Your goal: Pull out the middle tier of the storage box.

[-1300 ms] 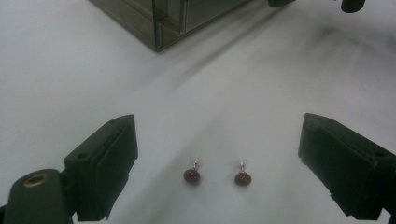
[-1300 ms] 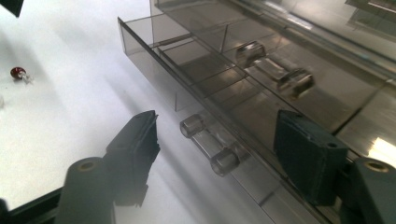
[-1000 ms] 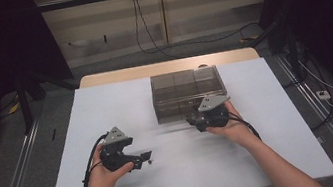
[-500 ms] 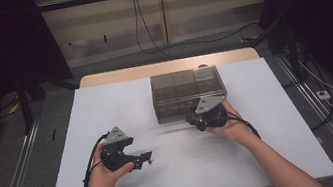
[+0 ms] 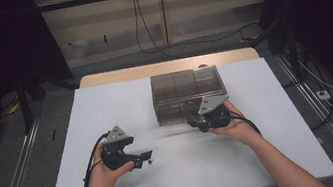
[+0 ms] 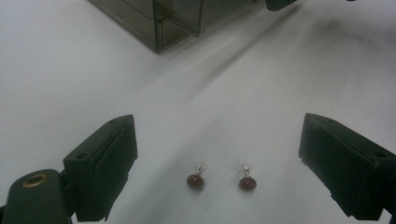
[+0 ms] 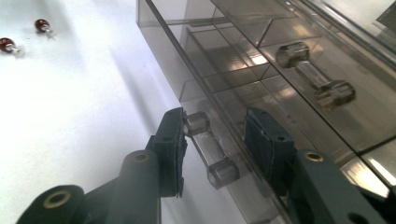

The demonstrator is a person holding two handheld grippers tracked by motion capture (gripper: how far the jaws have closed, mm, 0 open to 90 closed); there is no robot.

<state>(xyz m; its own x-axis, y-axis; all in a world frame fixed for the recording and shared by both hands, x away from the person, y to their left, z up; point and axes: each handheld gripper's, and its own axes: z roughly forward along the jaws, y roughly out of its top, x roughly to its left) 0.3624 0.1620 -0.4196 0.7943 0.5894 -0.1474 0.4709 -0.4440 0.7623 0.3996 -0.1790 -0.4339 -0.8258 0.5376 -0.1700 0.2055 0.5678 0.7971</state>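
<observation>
the right gripper has its jaws around the clear bar handle of the smoky transparent plastic drawer box, not quite closed on it. the left gripper gapes wide over two small dark red stud earrings on the white table, gripping nothing.

Quick count of what's laid out on the white table

Two small dark red stud earrings are seen lying side by side, and one smoky clear drawer box is counted at the back. Two clear bar handles are made out on its drawer fronts, one lower handle and one upper handle. Two grippers are counted too, a left gripper and a right gripper, each held in one hand.
</observation>
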